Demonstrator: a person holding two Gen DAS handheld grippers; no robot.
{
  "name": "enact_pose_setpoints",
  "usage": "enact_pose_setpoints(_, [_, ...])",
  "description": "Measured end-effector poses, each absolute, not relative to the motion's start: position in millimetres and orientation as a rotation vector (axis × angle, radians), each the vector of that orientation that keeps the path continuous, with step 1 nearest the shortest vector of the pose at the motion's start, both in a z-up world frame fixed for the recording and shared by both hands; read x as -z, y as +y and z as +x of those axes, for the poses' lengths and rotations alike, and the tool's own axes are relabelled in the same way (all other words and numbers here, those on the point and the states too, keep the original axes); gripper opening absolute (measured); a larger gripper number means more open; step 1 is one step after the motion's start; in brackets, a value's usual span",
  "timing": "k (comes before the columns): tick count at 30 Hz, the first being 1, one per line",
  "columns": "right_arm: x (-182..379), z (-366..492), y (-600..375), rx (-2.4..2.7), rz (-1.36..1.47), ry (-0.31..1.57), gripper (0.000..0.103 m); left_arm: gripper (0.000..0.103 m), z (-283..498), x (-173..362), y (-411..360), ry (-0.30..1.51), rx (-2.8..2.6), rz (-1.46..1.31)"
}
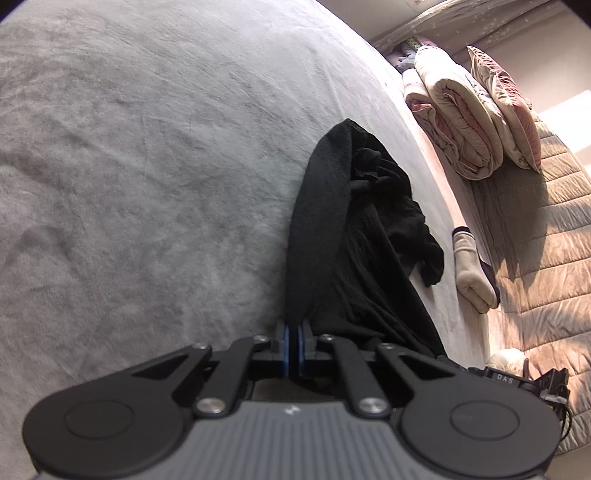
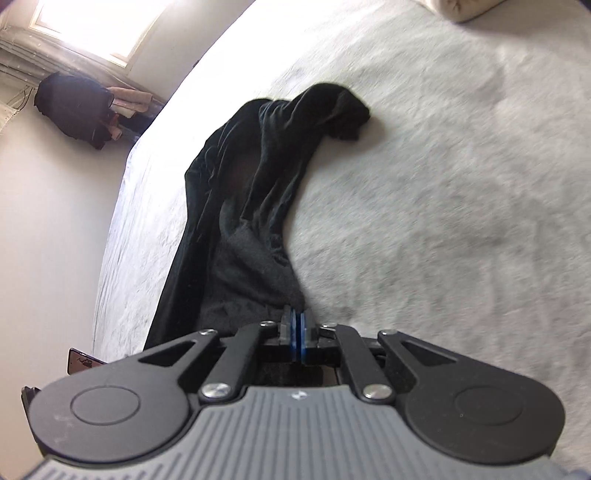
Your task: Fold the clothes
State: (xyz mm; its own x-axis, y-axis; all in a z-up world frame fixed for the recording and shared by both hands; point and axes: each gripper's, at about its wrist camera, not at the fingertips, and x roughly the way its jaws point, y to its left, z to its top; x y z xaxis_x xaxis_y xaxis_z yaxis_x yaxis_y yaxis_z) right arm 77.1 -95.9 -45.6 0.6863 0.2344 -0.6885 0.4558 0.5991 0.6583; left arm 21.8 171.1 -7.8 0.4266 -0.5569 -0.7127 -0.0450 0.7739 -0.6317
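Both grippers, left (image 1: 294,334) and right (image 2: 297,325), clamp black garment (image 1: 354,236) on fuzzy grey blanket (image 1: 147,166); only left view shows sock (image 1: 472,273), right of frame.

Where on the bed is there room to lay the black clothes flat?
The wide bare stretch of grey blanket left of the black garment is free. It is crowded on the garment's other side: a sock lies close, with rolled quilts and a pillow beyond.

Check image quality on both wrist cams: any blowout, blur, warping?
Right wrist: window blown out, grey bedspread smeared by motion blur. Left wrist: sharper, warm sun patch on the quilted blanket. Both: strong fisheye bending of the bed edge; black garment shows little detail.
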Motion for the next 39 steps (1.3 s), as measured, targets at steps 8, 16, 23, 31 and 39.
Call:
enact_pose_setpoints(8, [26,25,-142,0.243,0.885,0.799,0.003,0.004,15,23,151,1.144,0.34,-0.526])
enact_pose_setpoints(16, [33,48,-151,0.221,0.894,0.802,0.003,0.004,46,7,157,1.029,0.243,-0.495])
enact_pose_setpoints(23, [25,117,-150,0.231,0.786,0.816,0.003,0.004,111,-24,149,0.96,0.198,-0.407])
enact_pose_setpoints(31, [34,182,-163,0.257,0.741,0.799,0.003,0.005,174,-5,138,0.964,0.156,-0.324])
enact_pose_setpoints(39, [46,178,-166,0.223,0.76,0.82,0.015,0.037,167,17,130,1.061,0.147,-0.248])
